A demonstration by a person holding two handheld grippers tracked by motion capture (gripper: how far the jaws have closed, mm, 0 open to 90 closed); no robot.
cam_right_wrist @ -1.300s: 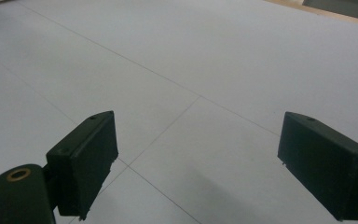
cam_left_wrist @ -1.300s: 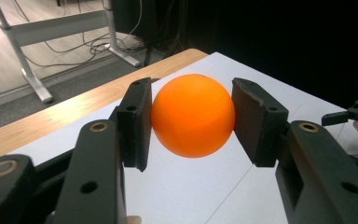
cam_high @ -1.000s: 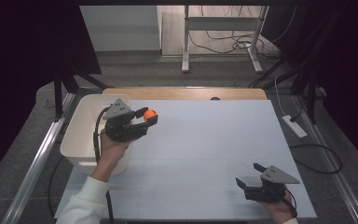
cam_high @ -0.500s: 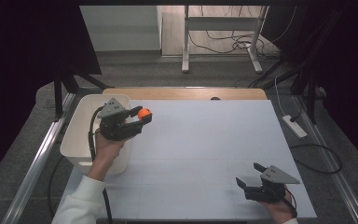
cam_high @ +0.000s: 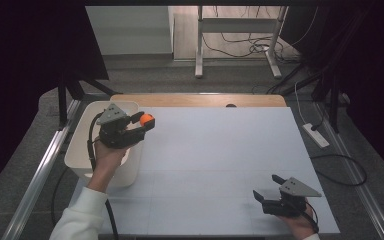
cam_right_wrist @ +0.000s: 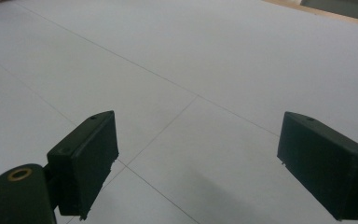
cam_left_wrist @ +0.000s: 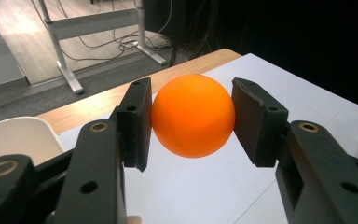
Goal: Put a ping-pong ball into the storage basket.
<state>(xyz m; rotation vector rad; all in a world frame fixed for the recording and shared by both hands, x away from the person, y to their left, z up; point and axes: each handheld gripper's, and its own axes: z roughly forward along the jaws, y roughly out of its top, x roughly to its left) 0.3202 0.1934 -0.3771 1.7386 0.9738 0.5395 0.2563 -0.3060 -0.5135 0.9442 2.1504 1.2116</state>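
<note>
Gripping an orange ball [cam_high: 147, 119] between its two black jaws, the left claw [cam_high: 145, 124] hung above the near-right rim of the white bin [cam_high: 80, 155], which stood at the left edge of the table [cam_high: 220, 165]. In the left gripper view the ball [cam_left_wrist: 193, 115] sat squarely between the pads [cam_left_wrist: 139, 122], both flat faces pressed against its sides, with the jaws parted no wider than the ball itself. Beyond the ball that view showed a curved piece of the bin's pale rim [cam_left_wrist: 23, 133] at the lower left, the white tabletop [cam_left_wrist: 205, 186] beneath, and the wooden strip [cam_left_wrist: 121, 98] along the table's far edge. A hand [cam_high: 109, 152] in a white sleeve [cam_high: 80, 215] held this claw from over the bin, and a black cable [cam_high: 91, 145] looped down from it across the bin's opening. The grey three-cornered plate [cam_high: 112, 114] rode on top of it. The right claw [cam_high: 269, 191] lay well apart from the bin, at the opposite, near-right corner of the table, low over the surface. Its jaws stood wide apart and held nothing; in the right gripper view the right claw [cam_right_wrist: 198, 168] framed bare white tabletop [cam_right_wrist: 214, 70] crossed by thin seam lines. Past the far side of the table from the bin, a metal frame [cam_high: 237, 30] stood on the floor with loose cables [cam_high: 245, 47] under it, and a white power strip [cam_high: 316, 135] lay on the floor far to the bin's right.
</note>
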